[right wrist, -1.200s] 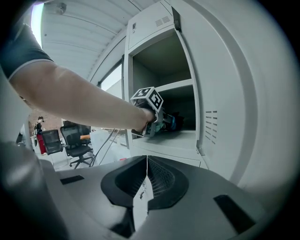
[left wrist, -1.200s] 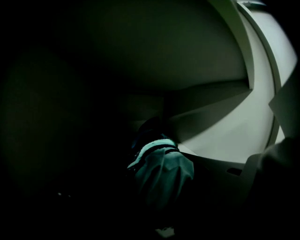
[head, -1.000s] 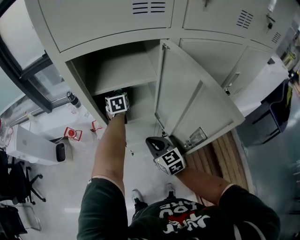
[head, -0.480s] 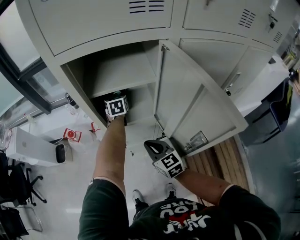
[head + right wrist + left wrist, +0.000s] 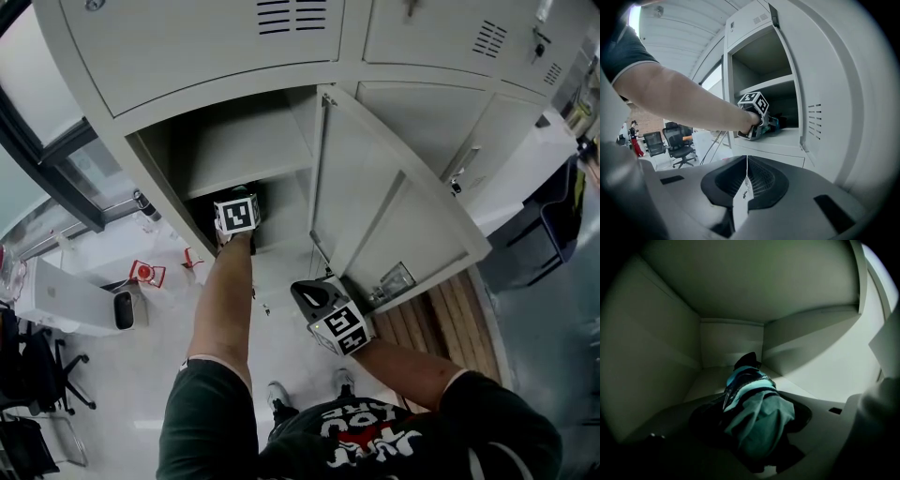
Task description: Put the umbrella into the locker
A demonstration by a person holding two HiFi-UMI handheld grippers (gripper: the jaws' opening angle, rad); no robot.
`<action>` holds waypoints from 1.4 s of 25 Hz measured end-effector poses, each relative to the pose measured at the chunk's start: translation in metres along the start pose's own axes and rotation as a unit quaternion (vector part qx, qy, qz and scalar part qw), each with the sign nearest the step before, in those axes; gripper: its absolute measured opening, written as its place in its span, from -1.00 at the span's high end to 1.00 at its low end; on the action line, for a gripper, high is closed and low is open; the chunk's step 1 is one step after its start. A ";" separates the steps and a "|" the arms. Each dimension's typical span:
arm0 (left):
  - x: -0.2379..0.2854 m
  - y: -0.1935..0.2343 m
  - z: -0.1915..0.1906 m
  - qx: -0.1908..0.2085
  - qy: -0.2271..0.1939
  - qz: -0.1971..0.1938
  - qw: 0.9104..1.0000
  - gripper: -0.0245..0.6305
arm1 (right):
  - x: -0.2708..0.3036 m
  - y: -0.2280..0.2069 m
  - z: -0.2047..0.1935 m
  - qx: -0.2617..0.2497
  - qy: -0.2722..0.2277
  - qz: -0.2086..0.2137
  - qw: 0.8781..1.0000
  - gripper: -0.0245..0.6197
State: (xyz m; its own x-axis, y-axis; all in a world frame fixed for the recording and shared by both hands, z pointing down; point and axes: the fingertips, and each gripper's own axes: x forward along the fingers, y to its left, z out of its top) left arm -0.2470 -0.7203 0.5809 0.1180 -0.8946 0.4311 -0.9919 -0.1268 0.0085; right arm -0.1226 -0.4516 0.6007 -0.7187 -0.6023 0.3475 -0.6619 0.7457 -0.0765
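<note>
The folded teal and dark umbrella (image 5: pixel 751 401) lies on the floor of the lower compartment of the open grey locker (image 5: pixel 164 164), pointing toward the back wall. My left gripper (image 5: pixel 754 430) reaches into that compartment with the umbrella between its jaws, which are opening. From the right gripper view the left gripper (image 5: pixel 764 125) shows at the compartment's mouth, with a bit of the umbrella (image 5: pixel 774 123) past it. In the head view only the left gripper's marker cube shows, at the locker mouth. My right gripper (image 5: pixel 307 292) hangs shut and empty in front of the locker, below the open door (image 5: pixel 394 202).
A shelf (image 5: pixel 246 145) sits above the left gripper inside the locker. The open door swings out to the right, next to closed lockers (image 5: pixel 441 37). Office chairs (image 5: pixel 675 140) and a desk stand at the left, and a wooden bench (image 5: pixel 450 314) at the right.
</note>
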 end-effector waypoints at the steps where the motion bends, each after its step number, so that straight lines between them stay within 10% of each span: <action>1: -0.001 -0.002 -0.001 -0.003 0.005 -0.006 1.000 0.15 | 0.000 0.000 0.001 0.000 0.000 0.000 1.000 0.82; 15: -0.005 -0.014 -0.006 -0.029 0.010 -0.050 0.998 -0.51 | -0.001 0.003 0.001 -0.001 0.001 0.000 1.000 0.82; 35: -0.053 -0.023 0.006 -0.023 -0.021 -0.084 0.996 -0.53 | -0.009 0.019 0.005 -0.007 -0.004 -0.002 1.000 0.82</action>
State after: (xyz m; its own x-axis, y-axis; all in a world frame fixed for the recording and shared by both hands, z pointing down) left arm -0.2298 -0.6729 0.5523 0.2842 -0.8793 0.3822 -0.9587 -0.2576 0.1202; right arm -0.1298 -0.4329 0.5913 -0.7173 -0.6079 0.3406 -0.6621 0.7469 -0.0612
